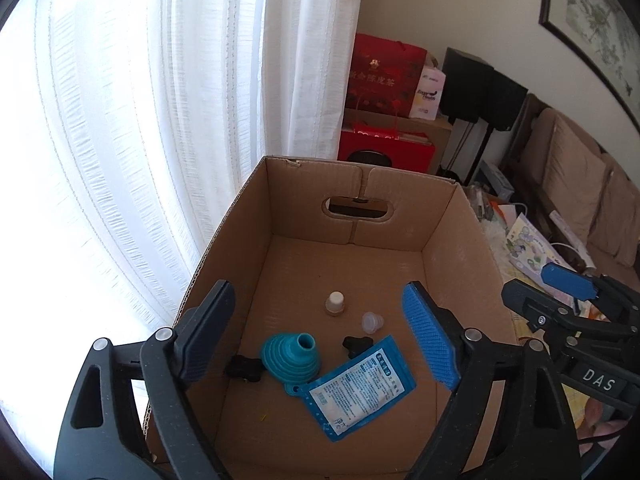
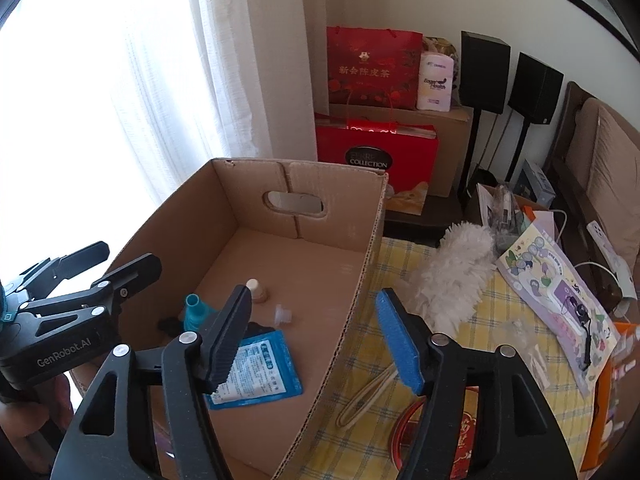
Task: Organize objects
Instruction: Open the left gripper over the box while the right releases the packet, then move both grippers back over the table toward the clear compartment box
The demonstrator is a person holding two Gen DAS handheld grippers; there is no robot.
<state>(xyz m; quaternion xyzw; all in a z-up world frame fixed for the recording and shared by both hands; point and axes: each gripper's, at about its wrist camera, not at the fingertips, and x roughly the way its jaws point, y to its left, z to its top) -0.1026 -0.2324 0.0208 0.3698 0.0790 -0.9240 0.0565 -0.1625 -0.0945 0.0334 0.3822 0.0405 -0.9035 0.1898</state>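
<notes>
Over the box [image 1: 240, 216], the left gripper [image 1: 320, 336] and right gripper [image 2: 316, 340] both hang with fingers apart and hold nothing, while a funnel [image 1: 290, 356], packet [image 1: 358, 388] and small bottle [image 1: 335, 303] lie inside.

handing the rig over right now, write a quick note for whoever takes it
Left gripper: open, empty, over the cardboard box.
Right gripper: open, empty, above the box's right wall.
Done, in the box: teal collapsible funnel, blue sachet, small cork-based stopper, clear cap, two small black pieces.
Left, on the yellow checked cloth: white fluffy duster, beige band, illustrated packet, red round lid.
</notes>
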